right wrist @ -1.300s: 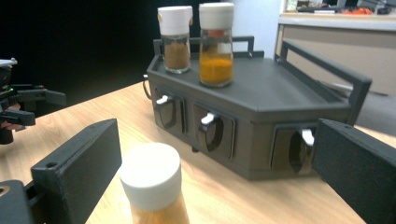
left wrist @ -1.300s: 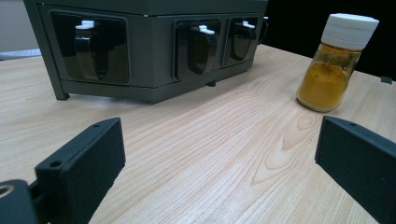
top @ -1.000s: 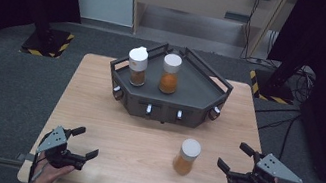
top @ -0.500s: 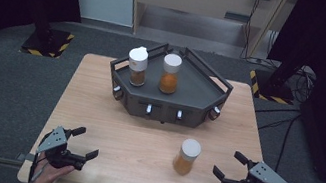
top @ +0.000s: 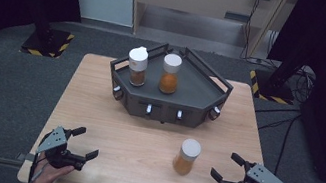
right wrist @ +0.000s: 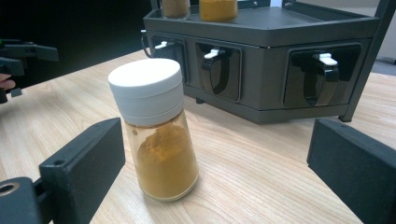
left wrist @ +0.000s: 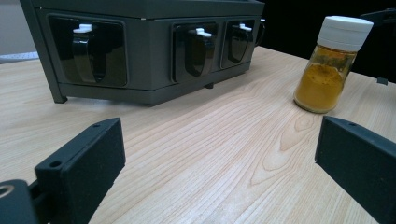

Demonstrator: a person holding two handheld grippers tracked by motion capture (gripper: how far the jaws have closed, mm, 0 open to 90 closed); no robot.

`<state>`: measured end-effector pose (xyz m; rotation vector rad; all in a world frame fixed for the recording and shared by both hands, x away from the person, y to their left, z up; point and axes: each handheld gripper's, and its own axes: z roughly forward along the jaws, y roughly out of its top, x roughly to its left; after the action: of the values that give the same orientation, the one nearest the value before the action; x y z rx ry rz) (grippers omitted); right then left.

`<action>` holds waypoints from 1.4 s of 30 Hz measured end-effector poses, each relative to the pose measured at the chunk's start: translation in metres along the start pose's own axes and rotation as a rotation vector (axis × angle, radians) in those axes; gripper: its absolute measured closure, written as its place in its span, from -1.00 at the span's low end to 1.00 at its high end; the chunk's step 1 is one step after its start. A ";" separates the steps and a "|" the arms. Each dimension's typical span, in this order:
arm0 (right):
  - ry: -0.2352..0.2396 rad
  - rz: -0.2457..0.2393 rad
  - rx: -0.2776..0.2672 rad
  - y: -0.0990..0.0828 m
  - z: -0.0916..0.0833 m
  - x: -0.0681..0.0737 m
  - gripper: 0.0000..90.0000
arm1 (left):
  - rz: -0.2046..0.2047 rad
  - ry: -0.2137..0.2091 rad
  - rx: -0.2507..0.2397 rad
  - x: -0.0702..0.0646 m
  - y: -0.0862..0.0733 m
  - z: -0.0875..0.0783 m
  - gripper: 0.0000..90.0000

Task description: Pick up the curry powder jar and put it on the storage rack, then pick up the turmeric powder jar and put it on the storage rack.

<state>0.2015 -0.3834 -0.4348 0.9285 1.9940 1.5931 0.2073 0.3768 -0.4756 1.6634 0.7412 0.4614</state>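
A: Largest items?
B: Tabletop [top: 111, 113], wood. Rack [top: 202, 86], dark, at its far middle, bearing two jars.

A: Grippers?
B: Left gripper [top: 83, 143], near left corner, fingers spread, empty. Right gripper [top: 228, 167], near right corner, fingers spread, empty.

A: Smallest?
B: Jar [top: 186, 156], upright on the tabletop, near the right gripper, untouched.

High cam overhead; gripper cams low, share rack [top: 167, 103].

Front table [top: 127, 166]: bare wood, open passage.
Spice jar [top: 186, 156]: stands alone, reachable from all sides.
Rack [top: 167, 103]: blocks the far side; clearance behind probably tight.
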 end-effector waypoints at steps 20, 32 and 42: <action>0.024 -0.004 0.007 -0.002 0.002 -0.003 -0.90 | -0.001 -0.011 0.009 0.001 0.000 0.002 -0.99; 0.022 -0.016 0.012 -0.001 0.002 -0.001 -0.90 | 0.008 -0.018 0.016 0.000 0.001 0.003 -0.99; 0.003 -0.019 0.008 0.000 0.001 0.002 -0.96 | 0.013 -0.024 0.018 0.000 0.002 0.004 -0.99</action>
<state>0.2003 -0.3812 -0.4350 0.9080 2.0065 1.5784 0.2105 0.3734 -0.4751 1.6889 0.7197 0.4441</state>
